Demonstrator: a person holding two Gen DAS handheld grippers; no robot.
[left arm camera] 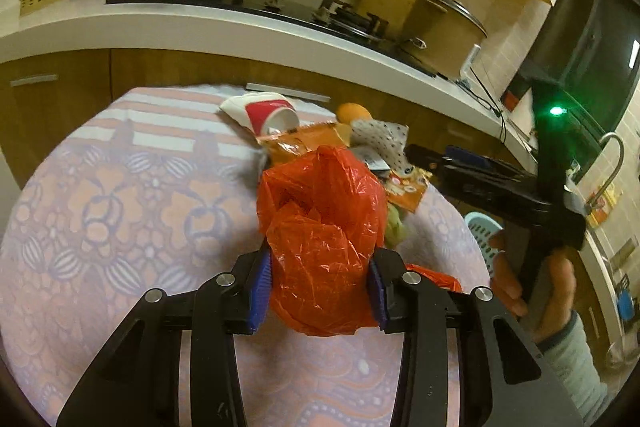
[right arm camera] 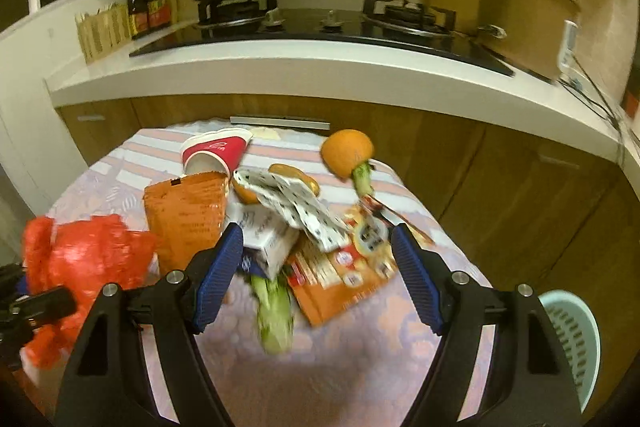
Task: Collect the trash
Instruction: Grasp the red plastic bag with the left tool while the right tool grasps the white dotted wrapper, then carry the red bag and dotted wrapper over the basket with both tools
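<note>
red cup (right arm camera: pixel 216 151), white script logo, unreadable

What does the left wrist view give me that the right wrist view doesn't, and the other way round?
Left wrist only: the left claw shut on the red plastic bag, the hand holding the right tool, and a faucet.
Right wrist only: the right claw open over the pile, the green vegetable stalk and the white box.
Both: the red paper cup, orange snack packet and light blue basket.
</note>
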